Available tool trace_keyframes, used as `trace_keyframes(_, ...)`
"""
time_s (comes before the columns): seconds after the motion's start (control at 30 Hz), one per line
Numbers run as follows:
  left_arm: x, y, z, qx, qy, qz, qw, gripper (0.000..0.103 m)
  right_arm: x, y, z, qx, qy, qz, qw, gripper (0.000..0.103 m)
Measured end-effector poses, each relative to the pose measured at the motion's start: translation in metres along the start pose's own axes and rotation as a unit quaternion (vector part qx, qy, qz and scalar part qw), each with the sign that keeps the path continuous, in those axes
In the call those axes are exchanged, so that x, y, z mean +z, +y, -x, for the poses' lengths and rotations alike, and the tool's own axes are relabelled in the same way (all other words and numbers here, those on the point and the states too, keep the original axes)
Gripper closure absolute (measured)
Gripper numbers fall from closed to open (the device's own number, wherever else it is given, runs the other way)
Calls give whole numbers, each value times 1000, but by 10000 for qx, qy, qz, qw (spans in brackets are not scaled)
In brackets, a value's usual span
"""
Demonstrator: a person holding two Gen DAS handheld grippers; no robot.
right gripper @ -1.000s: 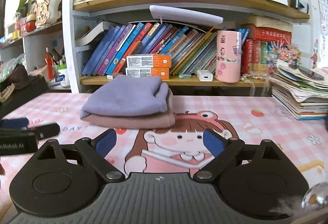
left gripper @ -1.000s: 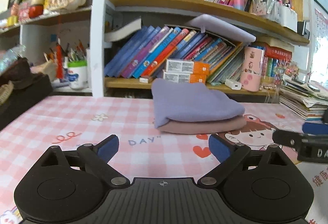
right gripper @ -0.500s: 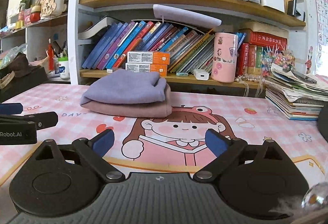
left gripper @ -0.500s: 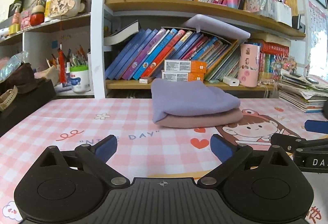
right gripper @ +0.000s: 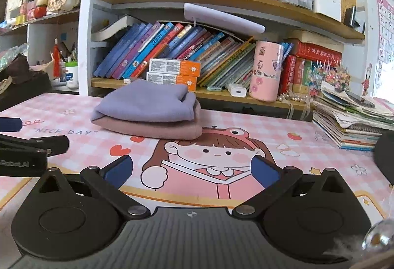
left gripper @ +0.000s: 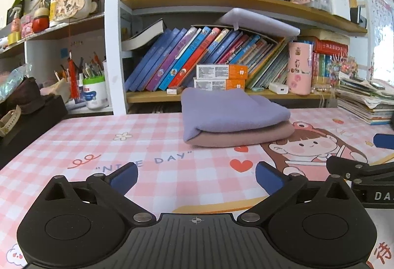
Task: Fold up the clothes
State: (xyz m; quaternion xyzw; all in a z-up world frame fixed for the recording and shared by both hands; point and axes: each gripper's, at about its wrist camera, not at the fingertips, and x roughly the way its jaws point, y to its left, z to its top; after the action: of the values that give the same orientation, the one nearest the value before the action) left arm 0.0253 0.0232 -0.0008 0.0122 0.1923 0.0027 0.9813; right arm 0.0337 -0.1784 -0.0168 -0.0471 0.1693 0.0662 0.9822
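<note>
A folded lavender garment (left gripper: 229,111) lies on top of a folded dusty-pink garment (left gripper: 243,137) at the far side of the pink checked table mat (left gripper: 98,141). The stack also shows in the right wrist view, lavender (right gripper: 145,104) over pink (right gripper: 157,130). My left gripper (left gripper: 195,176) is open and empty, well short of the stack. My right gripper (right gripper: 192,170) is open and empty, over the cartoon girl print. Each gripper shows at the edge of the other's view, the right one (left gripper: 364,170) and the left one (right gripper: 29,146).
A bookshelf (left gripper: 221,94) with slanted books and orange boxes stands right behind the stack. A pink tumbler (right gripper: 267,71) sits on the shelf. A pile of magazines (right gripper: 352,121) lies at the right. A dark box (left gripper: 27,121) with a hat sits at the left.
Both grippers have drawn back from the folded stack and levelled out; the stack looks farther away. Both stay open and empty.
</note>
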Motion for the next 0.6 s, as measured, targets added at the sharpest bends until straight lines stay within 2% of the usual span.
trace_keyframes(0.3,1,3,3,-45,-97,60,9999,0,-2,-5,2,66,-64,-168,9998,0)
trace_keyframes(0.6,1,5,0,10,-8,131,9999,0,-3,-6,5,32,-145,-192,9997,0)
